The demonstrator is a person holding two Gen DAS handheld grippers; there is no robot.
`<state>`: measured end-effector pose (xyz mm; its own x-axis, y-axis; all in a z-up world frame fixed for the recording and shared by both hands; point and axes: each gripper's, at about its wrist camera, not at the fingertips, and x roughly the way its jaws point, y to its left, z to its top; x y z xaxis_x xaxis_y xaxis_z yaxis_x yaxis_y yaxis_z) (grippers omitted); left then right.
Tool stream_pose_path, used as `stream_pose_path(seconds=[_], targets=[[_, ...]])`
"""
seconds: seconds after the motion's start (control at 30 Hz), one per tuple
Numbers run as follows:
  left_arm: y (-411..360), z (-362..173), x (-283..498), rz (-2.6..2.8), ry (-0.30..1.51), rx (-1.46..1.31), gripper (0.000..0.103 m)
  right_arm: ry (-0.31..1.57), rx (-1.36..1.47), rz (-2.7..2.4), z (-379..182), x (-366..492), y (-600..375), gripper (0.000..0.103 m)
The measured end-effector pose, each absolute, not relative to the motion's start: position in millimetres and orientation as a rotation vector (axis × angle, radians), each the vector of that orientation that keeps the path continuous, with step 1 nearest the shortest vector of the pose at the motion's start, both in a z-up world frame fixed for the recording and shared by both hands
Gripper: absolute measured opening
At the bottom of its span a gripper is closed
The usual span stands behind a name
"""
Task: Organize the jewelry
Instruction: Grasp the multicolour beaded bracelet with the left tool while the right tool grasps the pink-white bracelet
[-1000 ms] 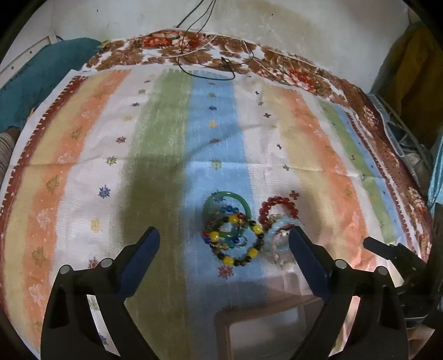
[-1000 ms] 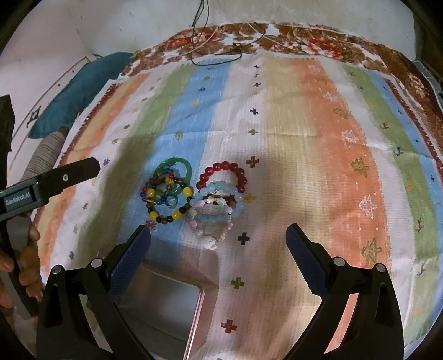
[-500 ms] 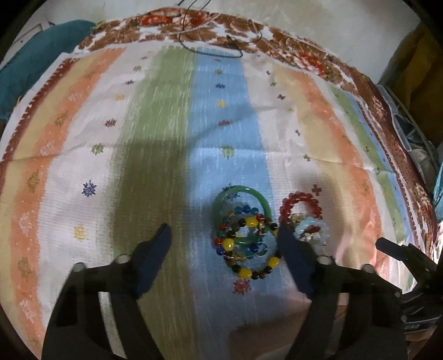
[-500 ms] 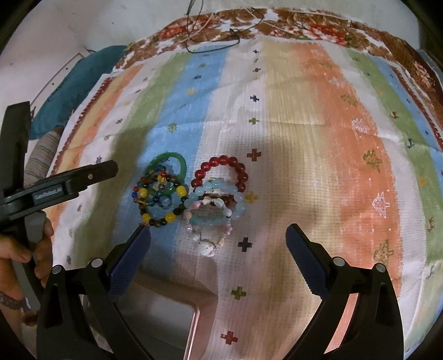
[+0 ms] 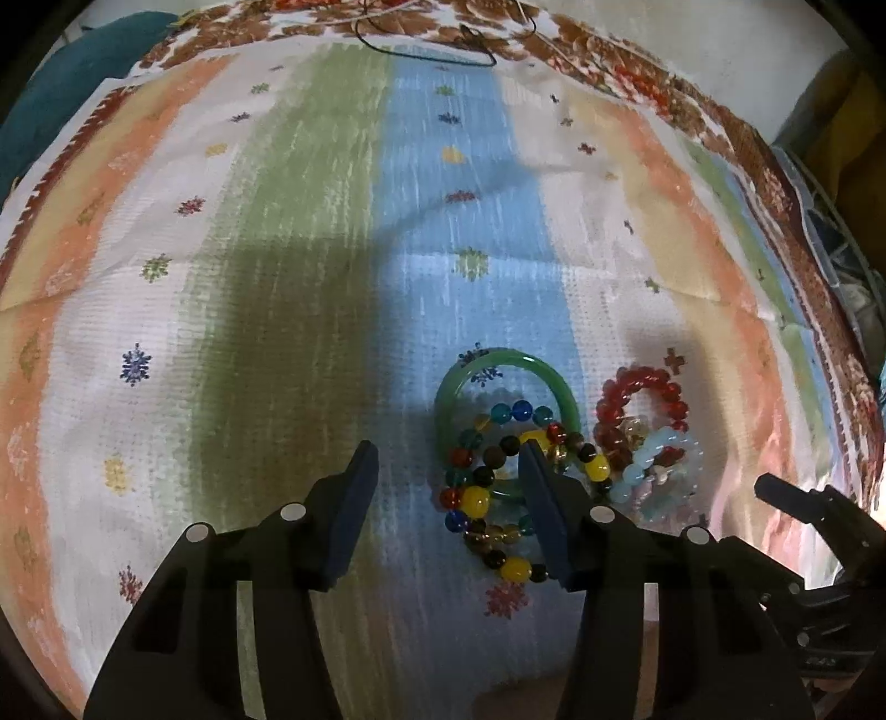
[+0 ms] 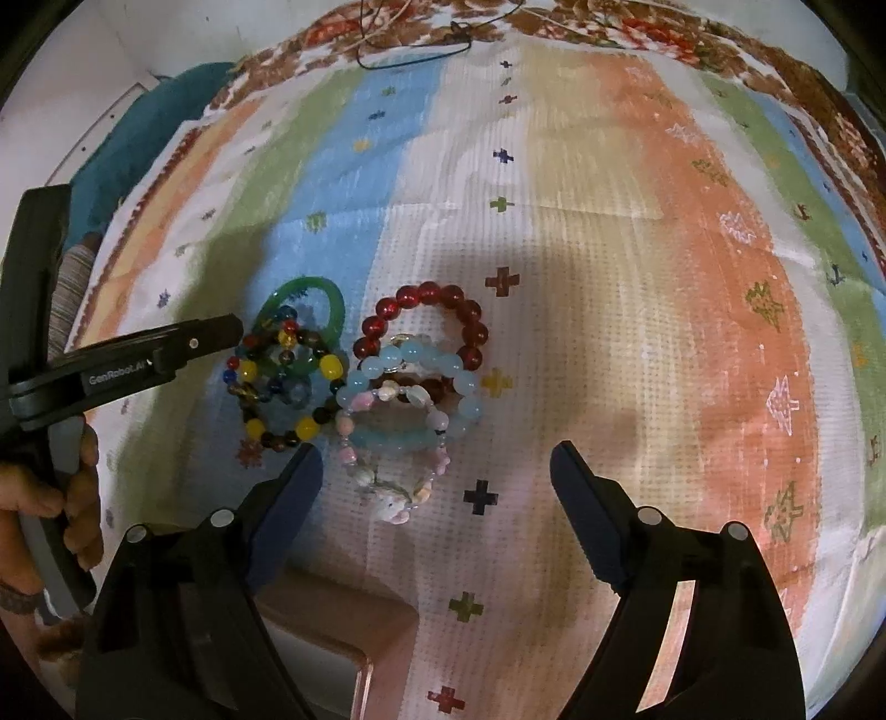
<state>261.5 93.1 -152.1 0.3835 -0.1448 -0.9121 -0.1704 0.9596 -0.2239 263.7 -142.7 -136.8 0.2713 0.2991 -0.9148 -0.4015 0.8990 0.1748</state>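
Jewelry: a small heap of bracelets lay on a striped cloth (image 6: 637, 310) spread over the worktop, and every place below is given from that heap.

Green bangle (image 5: 501, 363): at the heap's far left edge, flat on the blue stripe, partly overlapped by beads.

Multicoloured bead bracelet (image 6: 288, 387): several loops of yellow, red, blue and dark beads, lying over the bangle's near half.

Red bead bracelet (image 6: 426, 321): on the heap's far right side, touching the pale blue one.

Pale blue bead bracelet (image 6: 410, 387): just nearer than the red one, overlapping it.

Pink-and-white charm bracelet (image 6: 393, 476): at the heap's near edge, on the white stripe.

Left hand-held gripper (image 5: 448, 471): tilted steeply down at the heap's left side. Its jaws had just been closing and stood about half apart; the right finger crossed in front of the multicoloured beads, the left finger stood over bare cloth. Nothing was pinched; whether the finger touched the beads could not be told.

Right hand-held gripper (image 6: 437, 459): over the heap's near right side, jaws wide though lately narrowed a little. The charm bracelet showed between the fingers, not gripped.

Hand (image 6: 33, 509): left of the heap, wrapped around the left gripper's handle.

Box (image 6: 332, 659): a pale container corner just nearer than the heap, its contents hidden.

Black cord (image 5: 426, 47): well beyond the heap, at the cloth's far floral border.
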Motion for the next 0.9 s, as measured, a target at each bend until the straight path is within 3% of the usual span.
stream_pose_path(seconds=[0.1, 0.2, 0.27, 0.4, 0.7, 0.83, 0.9], targets=[[93.6, -159.1, 266.2, 0.015, 1.202, -0.296, 0.052, 1.215, -0.095, 0.471, -140.2, 265.9, -142.4, 0.081], [95.9, -163.8, 268.9, 0.011, 1.216, -0.300, 0.049, 1.240, -0.091, 0.471, -146.6, 269.5, -142.5, 0.067], [97.5, -166.6, 270.2, 0.011, 1.228, -0.308, 0.043, 1.254, -0.089, 0.475, -150.3, 270.8, -142.1, 0.058], [97.7, -168.9, 271.1, -0.017, 1.235, -0.329, 0.038, 1.271, -0.084, 0.482, -155.9, 274.0, -140.7, 0.054], [86.5, -169.2, 271.9, -0.040, 1.249, -0.334, 0.018, 1.299, -0.081, 0.488, -166.7, 276.5, -139.3, 0.034], [82.8, -166.6, 271.3, -0.027, 1.248, -0.304, 0.015, 1.304, -0.085, 0.488, -169.9, 276.9, -138.8, 0.017], [81.8, -163.2, 271.2, -0.017, 1.243, -0.286, 0.009, 1.307, -0.088, 0.498, -171.7, 276.0, -137.6, 0.014]])
